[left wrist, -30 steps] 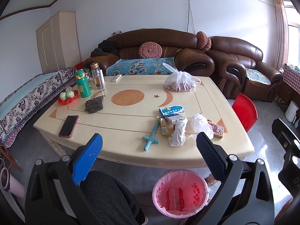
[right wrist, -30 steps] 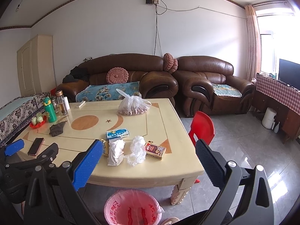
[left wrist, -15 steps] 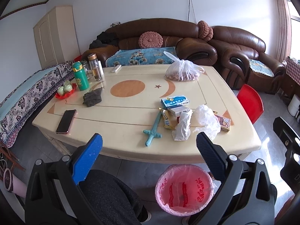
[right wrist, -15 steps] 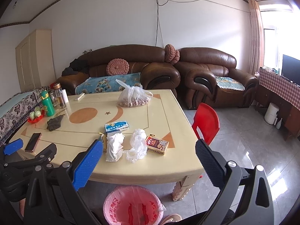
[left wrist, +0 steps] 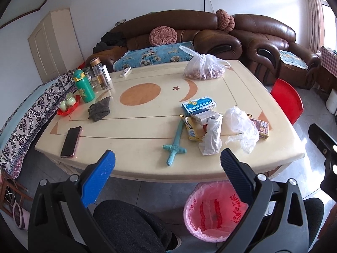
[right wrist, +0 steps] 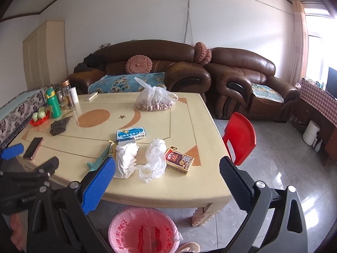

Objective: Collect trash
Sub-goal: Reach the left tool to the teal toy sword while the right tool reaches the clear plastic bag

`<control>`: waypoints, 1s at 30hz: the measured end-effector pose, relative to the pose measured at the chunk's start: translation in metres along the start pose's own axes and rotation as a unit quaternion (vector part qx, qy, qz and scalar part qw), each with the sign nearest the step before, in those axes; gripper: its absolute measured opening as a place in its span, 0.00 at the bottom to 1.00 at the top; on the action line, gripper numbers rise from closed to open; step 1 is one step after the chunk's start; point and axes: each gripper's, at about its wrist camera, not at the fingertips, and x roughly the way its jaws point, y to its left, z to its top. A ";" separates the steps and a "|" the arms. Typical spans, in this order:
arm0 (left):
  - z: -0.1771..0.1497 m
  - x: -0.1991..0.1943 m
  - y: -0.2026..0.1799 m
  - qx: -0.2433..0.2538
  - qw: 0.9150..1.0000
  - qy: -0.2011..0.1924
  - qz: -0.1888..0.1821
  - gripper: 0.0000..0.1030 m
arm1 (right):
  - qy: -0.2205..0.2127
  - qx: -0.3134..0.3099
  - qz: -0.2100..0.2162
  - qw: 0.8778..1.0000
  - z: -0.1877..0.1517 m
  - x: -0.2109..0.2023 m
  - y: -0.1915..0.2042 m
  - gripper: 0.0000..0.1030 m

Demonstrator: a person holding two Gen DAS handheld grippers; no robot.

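A crumpled white tissue (left wrist: 211, 136) (right wrist: 126, 159), a crumpled clear plastic bag (left wrist: 241, 127) (right wrist: 154, 160) and a yellow snack wrapper (left wrist: 190, 127) lie near the front edge of the cream table (left wrist: 137, 126) (right wrist: 183, 118). A bin with a pink liner (left wrist: 214, 211) (right wrist: 143, 230) stands on the floor below that edge. My left gripper (left wrist: 167, 161) is open and empty, above the table's front edge. My right gripper (right wrist: 167, 168) is open and empty, a little short of the tissue and the bag.
Also on the table: a card box (right wrist: 179, 160), a blue box (left wrist: 199, 104), a toy sword (left wrist: 174, 146), a phone (left wrist: 70, 139), a grey cloth (left wrist: 99, 109), a green bottle (left wrist: 84, 85), a bag of nuts (left wrist: 203, 68). A red chair (right wrist: 240, 139) stands at its right.
Both grippers have moved forward and tilted down toward the table; the table and the trash look larger and nearer. Both stay open.
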 end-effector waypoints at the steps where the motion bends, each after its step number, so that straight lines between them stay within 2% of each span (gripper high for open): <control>1: 0.002 0.005 0.001 0.000 1.000 0.004 -0.005 0.95 | 0.001 -0.004 0.005 1.000 0.000 0.005 0.000 0.94; 5: 0.006 0.022 0.005 0.003 1.000 0.013 -0.007 0.95 | 0.010 -0.020 0.023 0.999 -0.001 0.026 -0.005 0.94; 10: 0.011 0.046 0.010 0.017 0.999 0.024 -0.035 0.95 | 0.028 -0.017 0.046 0.998 -0.005 0.053 -0.022 0.94; 13: 0.011 0.073 0.014 0.008 0.997 0.053 -0.054 0.95 | 0.041 -0.010 0.051 0.998 -0.009 0.074 -0.031 0.94; 16: 0.009 0.096 0.017 0.004 0.996 0.066 -0.063 0.95 | 0.052 0.003 0.068 0.996 -0.019 0.097 -0.035 0.94; 22: 0.004 0.138 0.011 0.036 0.991 0.087 -0.092 0.95 | 0.069 0.009 0.103 0.992 -0.031 0.135 -0.029 0.86; 24: 0.005 0.151 0.010 0.048 0.991 0.089 -0.090 0.95 | 0.078 0.012 0.108 0.991 -0.033 0.153 -0.026 0.83; 26: 0.005 0.165 0.009 0.060 0.989 0.090 -0.097 0.95 | 0.081 0.020 0.117 0.990 -0.034 0.166 -0.025 0.77; 30: 0.006 0.194 0.010 0.067 0.986 0.111 -0.106 0.95 | 0.088 0.023 0.124 0.988 -0.033 0.193 -0.019 0.77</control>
